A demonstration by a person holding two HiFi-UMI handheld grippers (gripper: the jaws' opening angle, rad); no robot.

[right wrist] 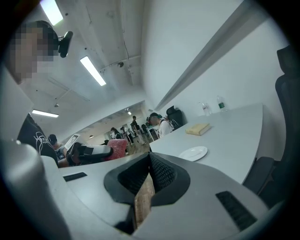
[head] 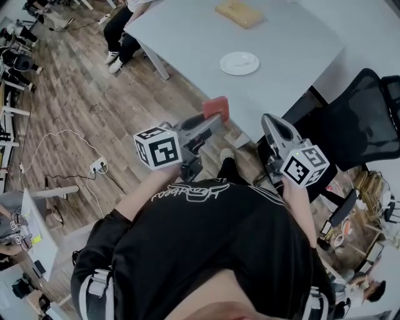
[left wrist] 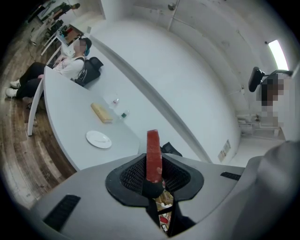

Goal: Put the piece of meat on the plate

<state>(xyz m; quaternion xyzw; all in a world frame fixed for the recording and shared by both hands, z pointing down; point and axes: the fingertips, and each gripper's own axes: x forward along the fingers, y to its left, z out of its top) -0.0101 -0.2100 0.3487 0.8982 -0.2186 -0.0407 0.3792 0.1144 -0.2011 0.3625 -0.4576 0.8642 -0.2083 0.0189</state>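
Observation:
A red slab of meat [head: 216, 107] stands upright between the jaws of my left gripper [head: 214, 120], which is shut on its lower end. In the left gripper view the meat [left wrist: 153, 152] rises above the pads. The white plate [head: 239, 63] lies empty on the grey table [head: 187, 37], ahead of both grippers and some way off; it shows again in both gripper views as the plate [left wrist: 98, 139] and the plate [right wrist: 193, 153]. My right gripper [head: 270, 122] is held to the right, below the table's near corner. Its jaw tips meet with nothing between them [right wrist: 150, 157].
A wooden board [head: 239, 12] lies on the table beyond the plate. A black office chair [head: 362, 119] stands close on the right. A person [left wrist: 70, 65] sits at the table's far end, and several more people are in the room. Cables and a power strip [head: 98, 165] lie on the wooden floor at left.

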